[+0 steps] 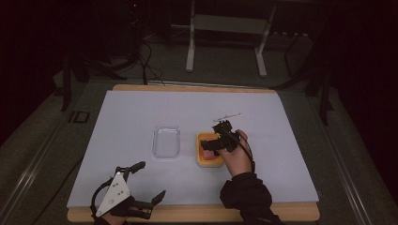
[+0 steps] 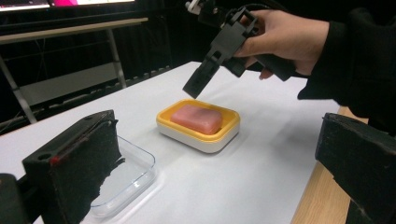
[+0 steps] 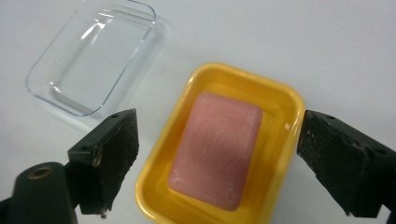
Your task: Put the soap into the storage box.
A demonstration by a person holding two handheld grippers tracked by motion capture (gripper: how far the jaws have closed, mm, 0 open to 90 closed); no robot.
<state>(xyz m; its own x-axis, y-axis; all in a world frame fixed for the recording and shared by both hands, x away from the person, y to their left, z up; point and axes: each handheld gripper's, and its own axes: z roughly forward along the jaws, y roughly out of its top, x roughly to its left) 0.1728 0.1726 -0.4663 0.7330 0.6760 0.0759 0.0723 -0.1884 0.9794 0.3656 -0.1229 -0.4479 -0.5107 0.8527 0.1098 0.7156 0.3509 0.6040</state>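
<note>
A pink soap bar point(image 3: 219, 149) lies in a yellow soap dish point(image 3: 243, 77) right of the table's middle point(image 1: 202, 161). My right gripper point(image 1: 213, 146) hovers open just above it, pointing down. In the right gripper view its jaws stand wide, one on each side of the dish, touching nothing. The left gripper view shows the same gripper point(image 2: 205, 77) above the soap point(image 2: 197, 118) and dish point(image 2: 198, 140). A clear plastic tray point(image 1: 166, 140) lies empty to the left of the dish point(image 3: 93, 56). My left gripper point(image 1: 151, 178) rests open and empty near the front left edge.
A white sheet point(image 1: 141, 112) covers the wooden table point(image 1: 187, 213). Behind the table stand a metal frame point(image 1: 225, 42) and cables on the dark floor point(image 1: 145, 65). The person's right hand and black sleeve point(image 1: 246, 192) reach in from the front.
</note>
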